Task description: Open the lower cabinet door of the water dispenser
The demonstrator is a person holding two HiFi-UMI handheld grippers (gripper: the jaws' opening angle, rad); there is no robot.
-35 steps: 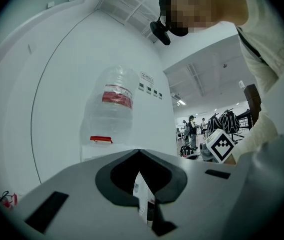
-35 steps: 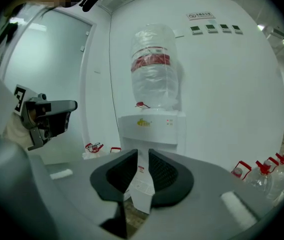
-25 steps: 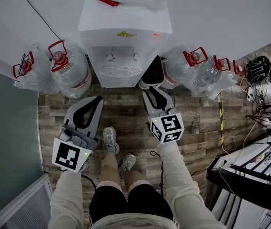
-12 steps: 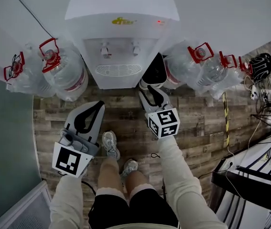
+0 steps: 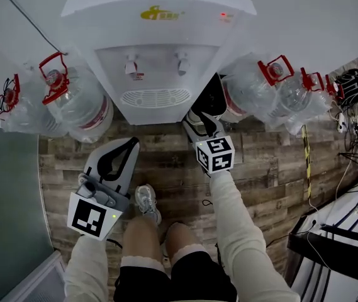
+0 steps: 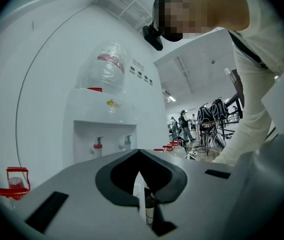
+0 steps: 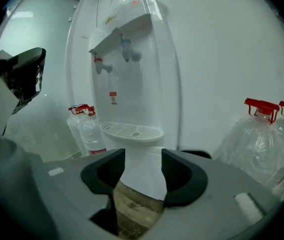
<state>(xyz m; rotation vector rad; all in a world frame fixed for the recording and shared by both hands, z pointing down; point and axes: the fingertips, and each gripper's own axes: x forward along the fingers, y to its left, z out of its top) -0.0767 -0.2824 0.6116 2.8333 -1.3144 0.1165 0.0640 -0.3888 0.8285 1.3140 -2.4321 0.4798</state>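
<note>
At floor level, over the plank floor [image 5: 166,153], the left gripper [image 5: 130,144] hangs level in front of the dispenser's left side and apart from it. Its jaws are closed tip to tip with nothing in them, so it's idle. Right gripper [image 5: 199,117] sits further ahead, tilted down, nose near the right front corner of the water dispenser [image 5: 160,36]. Its jaws are opening, fairly wide, with nothing gripped. Through the gap only the white front of the lower cabinet door [image 7: 142,176] shows, below the drip tray [image 7: 132,131]. No contact with the door that I can see. Door looks shut and flush. Can't make out a handle or edge, and the head view hides the door under the tap shelf. Water jugs [image 5: 78,102] flank the unit on both sides, the right-hand ones near that gripper. My read: approach only, nothing opened yet. Left to do: find the door's edge or handle, grip it, swing it out.
</note>
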